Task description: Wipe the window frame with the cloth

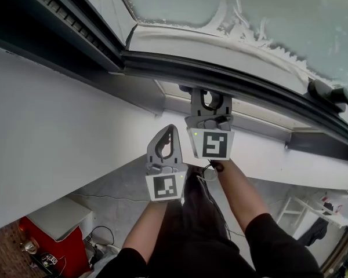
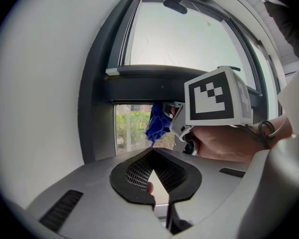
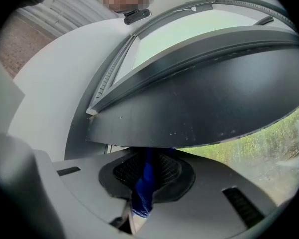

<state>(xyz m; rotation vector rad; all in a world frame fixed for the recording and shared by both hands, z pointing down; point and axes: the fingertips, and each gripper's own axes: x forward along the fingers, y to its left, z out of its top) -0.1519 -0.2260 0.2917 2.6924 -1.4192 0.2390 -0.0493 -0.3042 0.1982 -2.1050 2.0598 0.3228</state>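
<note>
A dark window frame bar (image 1: 232, 77) crosses the head view, with frosted glass (image 1: 267, 10) beyond it. My right gripper (image 1: 208, 97) reaches up against the bar's underside, its tips hidden there. In the right gripper view it (image 3: 148, 158) is shut on a blue cloth (image 3: 143, 185), which is pressed against the dark frame (image 3: 204, 98). The left gripper view shows the cloth (image 2: 157, 123) bunched at the right gripper's tips under the frame (image 2: 154, 86). My left gripper (image 1: 170, 133) hangs just below and left of the right one, shut, with nothing in it (image 2: 153, 152).
A white wall (image 1: 46, 132) lies left of the window. A black handle (image 1: 330, 91) sits on the frame at the right. Below are a red box (image 1: 55, 248) with cables and a white rack (image 1: 301, 207). Green plants (image 2: 132, 128) show through the lower pane.
</note>
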